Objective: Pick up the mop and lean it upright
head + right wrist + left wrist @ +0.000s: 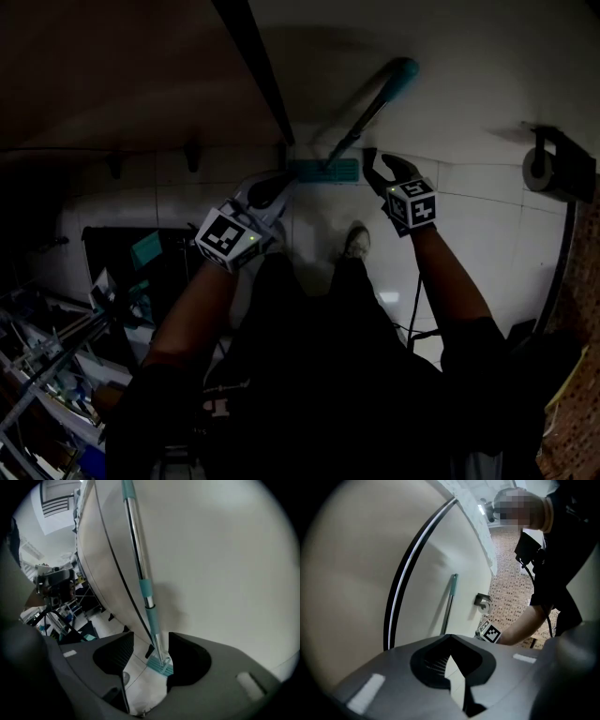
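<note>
teal and chrome, the mop (371, 105) stands propped against the white wall (225, 550), its flat head on the tiled floor (487, 216) at the wall's foot and its pole slanting up to rest on the plaster beside a thin black cable (101, 541). that lean is what holds it: head braced below, pole borne by the wall above, so by the look of it the job is as good as done. your right claw (151, 641) is spread wide, and its own view shows the pole (140, 564) running up through the gap near one jaw, with neither pad pressing on it, so the mop looks to be carrying its own weight. from the head view the same claw (384, 169) hangs just beside the lower pole, close enough to catch it if the head skids on the smooth tiles. your left claw (449, 637) has its jaws together with nothing in them; it sits on the other side of the mop head (272, 187) and takes no part in the hold. if you draw the right claw away, judge it best to go straight back from the pole, since a sideways brush could tip the lean along the wall toward the toilet-roll holder (548, 169).
</note>
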The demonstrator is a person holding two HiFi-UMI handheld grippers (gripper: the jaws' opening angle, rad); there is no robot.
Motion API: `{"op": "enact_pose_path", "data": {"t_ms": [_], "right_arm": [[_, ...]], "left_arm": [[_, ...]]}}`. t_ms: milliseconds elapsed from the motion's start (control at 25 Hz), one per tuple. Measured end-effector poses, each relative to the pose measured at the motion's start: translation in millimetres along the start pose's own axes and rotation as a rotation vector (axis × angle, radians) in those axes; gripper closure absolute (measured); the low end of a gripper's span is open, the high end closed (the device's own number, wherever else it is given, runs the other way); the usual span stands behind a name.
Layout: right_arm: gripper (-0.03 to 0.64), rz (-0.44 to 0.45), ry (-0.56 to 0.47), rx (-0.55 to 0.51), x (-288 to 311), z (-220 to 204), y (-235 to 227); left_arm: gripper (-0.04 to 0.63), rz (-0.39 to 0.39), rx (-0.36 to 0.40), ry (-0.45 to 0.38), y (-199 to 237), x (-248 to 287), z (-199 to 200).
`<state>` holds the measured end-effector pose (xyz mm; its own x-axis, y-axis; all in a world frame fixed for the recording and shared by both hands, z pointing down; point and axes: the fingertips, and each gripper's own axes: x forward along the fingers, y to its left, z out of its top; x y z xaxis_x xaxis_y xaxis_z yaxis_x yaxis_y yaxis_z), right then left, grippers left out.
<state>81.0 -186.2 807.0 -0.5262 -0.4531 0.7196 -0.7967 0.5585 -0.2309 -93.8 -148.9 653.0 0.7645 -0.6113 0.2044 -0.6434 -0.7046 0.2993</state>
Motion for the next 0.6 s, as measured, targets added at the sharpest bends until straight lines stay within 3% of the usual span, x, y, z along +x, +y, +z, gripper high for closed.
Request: {"op": "enact_pose_path", "data": {"t_ms": [400,600], "right_arm": [[0.438,0.058,-0.279,-0.058,-134.5,127.3,44.0],[0.493,0.073,-0.393,-0.125,-212.8,186.1,65.6]], "left_arm": [[0.595,-0.032,0.087,-0.095,-39.5,-4.9,116.6],[0.595,-0.034,0.185,-0.155,-64.1,-18.9,181.7]]}}
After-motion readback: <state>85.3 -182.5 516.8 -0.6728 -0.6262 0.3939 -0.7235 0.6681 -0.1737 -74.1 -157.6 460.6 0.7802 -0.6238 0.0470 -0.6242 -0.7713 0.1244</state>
